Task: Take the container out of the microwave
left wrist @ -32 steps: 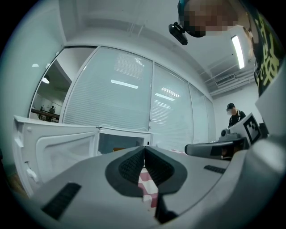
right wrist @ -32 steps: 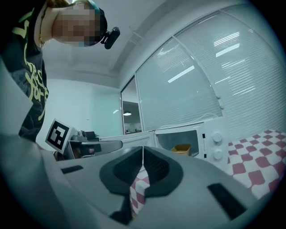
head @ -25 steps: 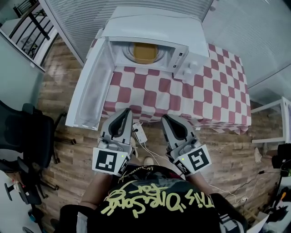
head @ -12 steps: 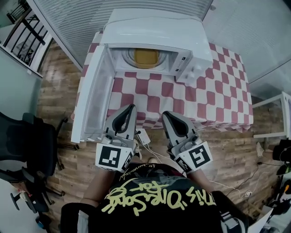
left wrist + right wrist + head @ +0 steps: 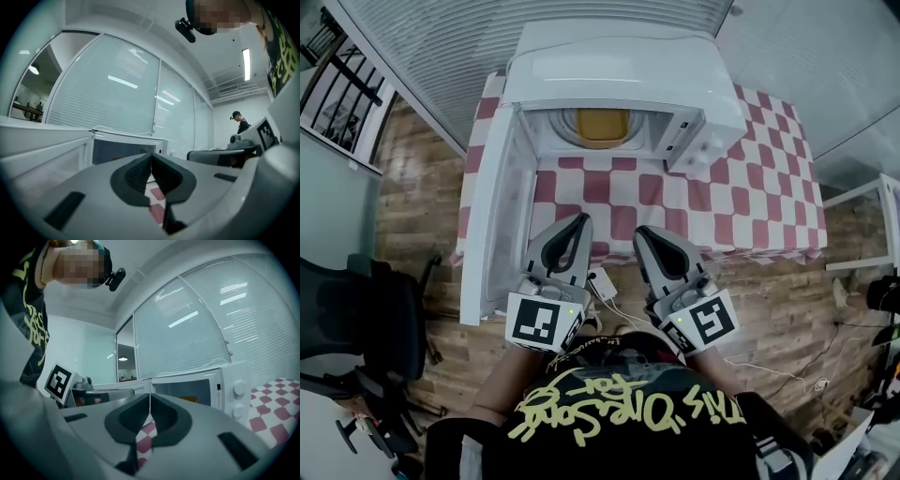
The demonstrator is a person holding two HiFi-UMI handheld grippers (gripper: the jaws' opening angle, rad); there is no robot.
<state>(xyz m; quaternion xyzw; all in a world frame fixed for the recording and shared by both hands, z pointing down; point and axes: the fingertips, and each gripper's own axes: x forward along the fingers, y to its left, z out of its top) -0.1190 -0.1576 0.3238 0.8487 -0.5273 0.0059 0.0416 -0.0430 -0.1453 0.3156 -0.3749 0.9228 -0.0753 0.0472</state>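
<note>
The yellow container (image 5: 602, 126) sits inside the microwave (image 5: 614, 66), in the open cavity, at the far side of the desk (image 5: 750, 192), which is covered in red-and-white checks. The microwave's door (image 5: 492, 220) hangs wide open to the left and reaches out past the desk's near edge.

At that near edge the person holds both grippers level and side by side, a little apart, pointing at the microwave and well short of the container. The left gripper (image 5: 579, 219) has its jaws clenched together with nothing between them. The right gripper (image 5: 643, 232) is the same, jaws pressed shut and empty.

Below them a white adaptor (image 5: 602, 281) with a cable lies on the wooden floor (image 5: 422, 187). A black chair (image 5: 366, 319) stands off to the left.
</note>
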